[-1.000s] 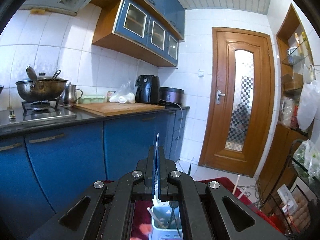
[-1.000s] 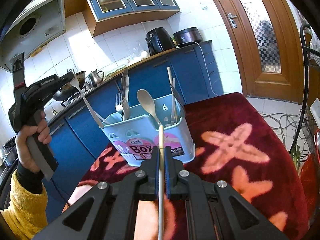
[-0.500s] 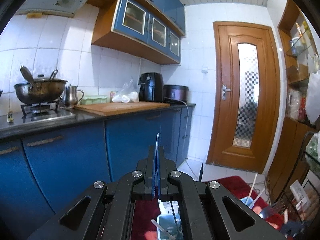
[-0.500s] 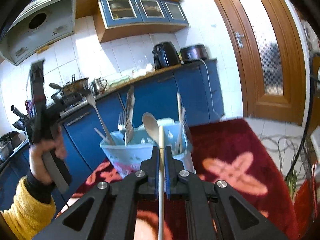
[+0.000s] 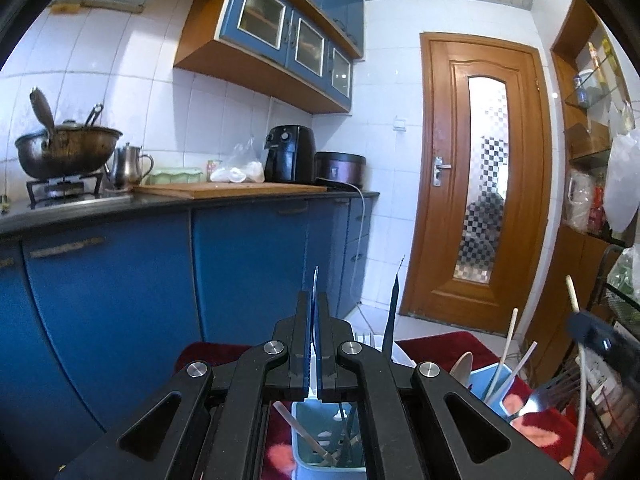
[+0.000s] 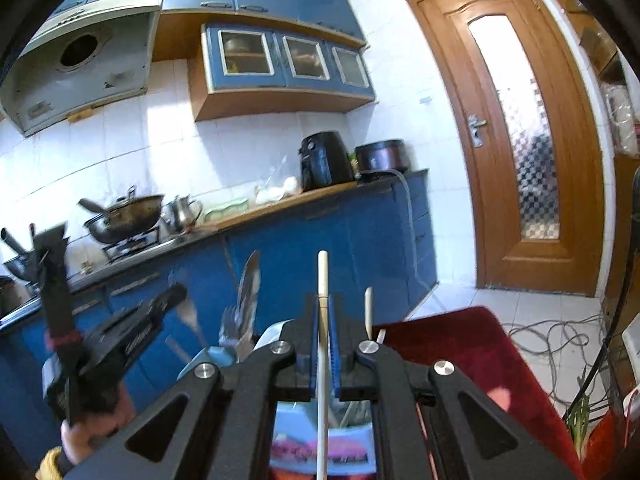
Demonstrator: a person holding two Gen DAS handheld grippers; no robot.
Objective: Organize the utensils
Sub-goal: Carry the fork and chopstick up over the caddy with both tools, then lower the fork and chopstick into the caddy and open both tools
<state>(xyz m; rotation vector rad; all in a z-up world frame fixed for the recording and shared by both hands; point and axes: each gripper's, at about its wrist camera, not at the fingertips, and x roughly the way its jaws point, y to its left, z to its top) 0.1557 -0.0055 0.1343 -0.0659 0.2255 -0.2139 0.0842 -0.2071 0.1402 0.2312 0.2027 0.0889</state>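
My left gripper is shut on a thin metal utensil, seen edge-on, above the light-blue utensil box, which holds several utensils. My right gripper is shut on a pale chopstick, just behind and above the same box. A knife blade, a fork and another chopstick stand up from the box. The left gripper also shows in the right wrist view, held in a hand, with a metal utensil in its tip.
The box stands on a table with a dark red cloth. Blue kitchen cabinets and a counter with a wok, kettle and air fryer lie behind. A wooden door is at the right. Cables lie on the floor.
Both grippers have moved closer over the box and tilted upward. The box has slid lower in both views, and the right gripper's chopstick now stands over it.
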